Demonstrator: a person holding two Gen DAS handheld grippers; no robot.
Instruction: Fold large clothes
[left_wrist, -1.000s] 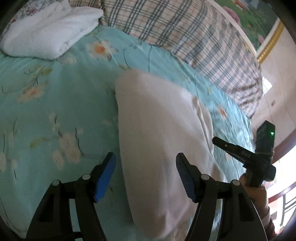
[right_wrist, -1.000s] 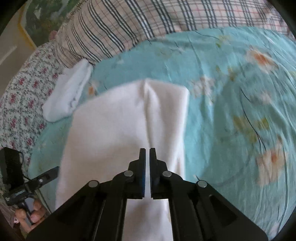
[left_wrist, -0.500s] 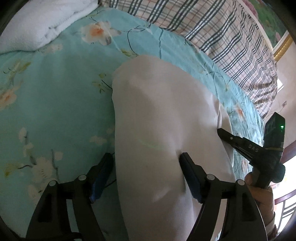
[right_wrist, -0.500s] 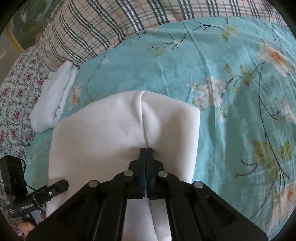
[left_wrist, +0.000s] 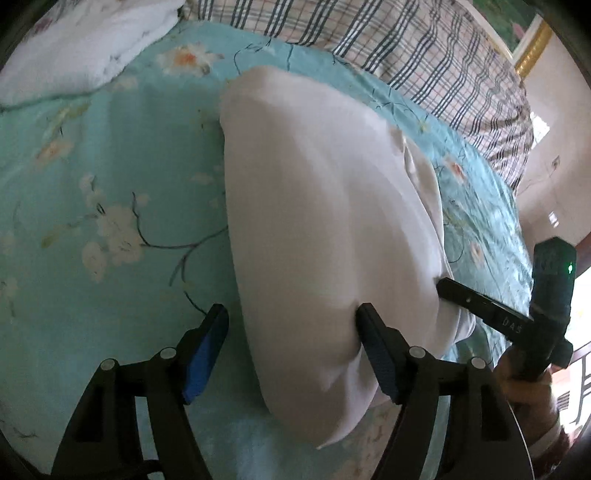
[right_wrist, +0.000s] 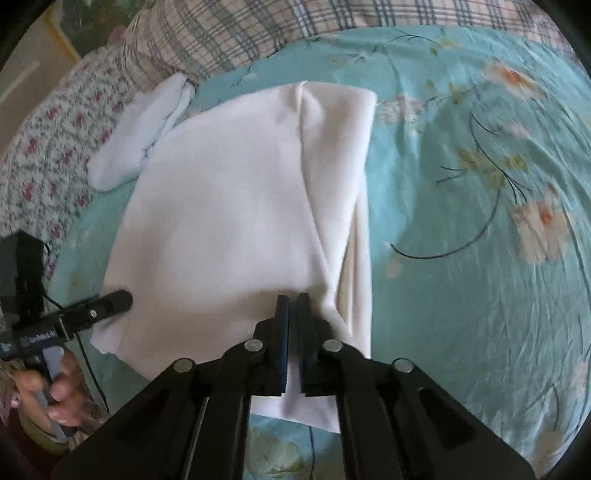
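A white folded garment (left_wrist: 325, 229) lies on the teal floral bedspread (left_wrist: 110, 184); it also shows in the right wrist view (right_wrist: 236, 221). My left gripper (left_wrist: 291, 325) is open, its jaws straddling the garment's near left edge, one finger on the bedspread and one pressing on the cloth. My right gripper (right_wrist: 292, 306) is shut, its fingertips resting on the garment's near edge; whether it pinches cloth I cannot tell. It shows from the side in the left wrist view (left_wrist: 443, 286). The left gripper shows in the right wrist view (right_wrist: 122, 301) at the garment's left corner.
A folded white towel (right_wrist: 144, 136) lies at the garment's far left, also in the left wrist view (left_wrist: 81, 48). A plaid pillow (left_wrist: 424, 59) lines the head of the bed. A floral sheet (right_wrist: 40, 158) is at the left. Bare bedspread (right_wrist: 480, 184) stretches to the right.
Both grippers have moved closer to the garment's near edge and lowered onto it. The left jaws stay open around the edge; the right stays shut.
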